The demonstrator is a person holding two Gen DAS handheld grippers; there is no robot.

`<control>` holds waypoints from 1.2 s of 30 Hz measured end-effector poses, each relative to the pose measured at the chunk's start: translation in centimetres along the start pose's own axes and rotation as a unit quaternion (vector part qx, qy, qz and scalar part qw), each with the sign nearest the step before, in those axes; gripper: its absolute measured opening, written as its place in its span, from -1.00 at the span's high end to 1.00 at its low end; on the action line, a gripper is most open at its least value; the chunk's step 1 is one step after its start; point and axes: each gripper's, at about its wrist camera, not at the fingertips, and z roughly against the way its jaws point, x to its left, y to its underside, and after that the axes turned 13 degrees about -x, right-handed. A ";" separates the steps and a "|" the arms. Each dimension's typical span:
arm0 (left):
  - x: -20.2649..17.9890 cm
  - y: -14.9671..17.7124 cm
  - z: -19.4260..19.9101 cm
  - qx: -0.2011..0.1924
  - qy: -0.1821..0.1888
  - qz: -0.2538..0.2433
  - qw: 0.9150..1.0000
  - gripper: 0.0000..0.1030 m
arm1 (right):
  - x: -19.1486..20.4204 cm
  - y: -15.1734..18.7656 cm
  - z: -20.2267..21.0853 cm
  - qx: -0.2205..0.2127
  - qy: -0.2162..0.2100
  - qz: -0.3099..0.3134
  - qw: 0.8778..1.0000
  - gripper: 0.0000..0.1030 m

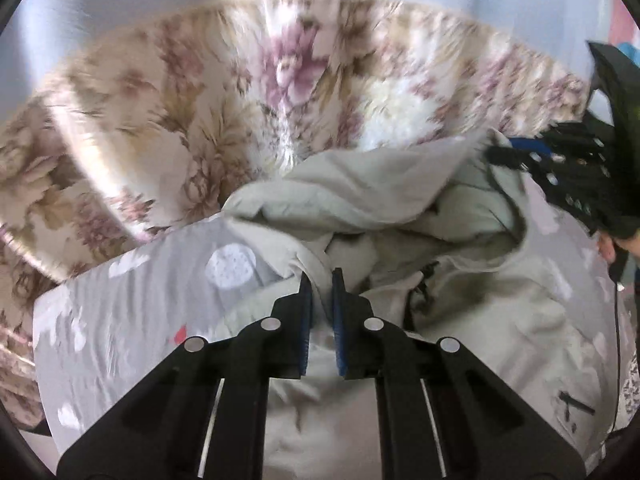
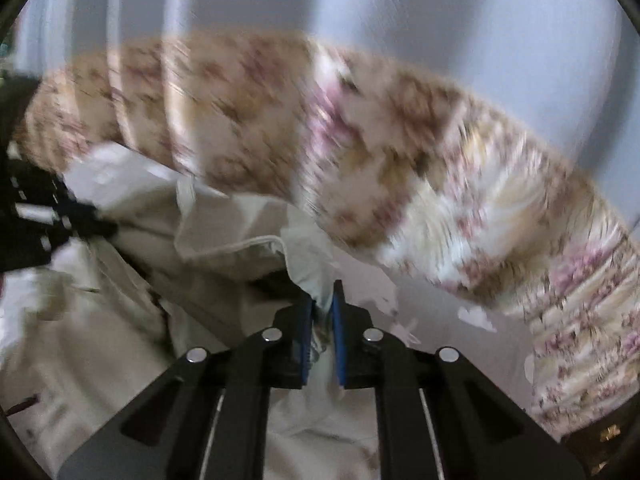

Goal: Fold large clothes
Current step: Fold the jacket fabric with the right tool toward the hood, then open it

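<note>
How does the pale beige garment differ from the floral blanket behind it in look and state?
The pale beige garment is plain and bunched in folds; the floral blanket is patterned with pink and tan flowers and spread out. The garment is pinched by the left gripper and the right gripper; the blanket is not gripped. Both are soft fabric.

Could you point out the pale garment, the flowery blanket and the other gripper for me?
pale garment (image 1: 360, 196): left wrist view, on its bunched upper fold.
flowery blanket (image 1: 292, 68): left wrist view, on a purple flower.
right gripper (image 1: 560, 160): left wrist view, on its black body at right.
</note>
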 end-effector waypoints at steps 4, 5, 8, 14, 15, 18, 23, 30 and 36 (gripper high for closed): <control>-1.9 5.1 6.1 -0.032 0.000 -0.004 0.999 0.74 | 2.2 0.7 7.2 -0.048 -0.058 -0.001 0.997 0.83; -2.2 7.3 7.2 -0.030 0.003 0.003 1.000 0.70 | 2.7 1.8 8.5 -0.043 -0.078 -0.007 0.996 0.83; -3.4 12.3 8.1 -0.006 -0.031 -0.028 0.999 0.34 | 4.0 5.8 8.9 0.003 -0.094 -0.006 0.996 0.83; -1.5 16.2 8.8 0.020 -0.102 -0.030 0.994 -0.35 | 3.4 13.6 5.2 0.102 -0.001 0.045 0.994 0.83; -0.9 15.9 9.0 0.017 -0.106 -0.024 0.994 -0.47 | 3.3 14.1 4.9 0.104 0.013 0.060 0.993 0.83; 0.4 15.1 9.3 0.006 -0.127 -0.018 0.992 -0.60 | 3.9 14.9 5.1 0.090 0.018 0.083 0.992 0.83; 0.9 15.5 9.8 0.015 -0.125 -0.009 0.992 -0.64 | 5.2 14.7 7.2 0.093 -0.013 0.093 0.991 0.79; 0.3 16.8 9.8 0.024 -0.154 -0.043 0.987 -0.64 | 3.6 13.8 9.7 0.100 0.017 0.081 0.992 0.40; 0.0 16.4 10.2 0.022 -0.167 -0.069 0.983 -0.68 | 1.1 13.9 11.2 0.090 0.057 0.061 0.992 0.06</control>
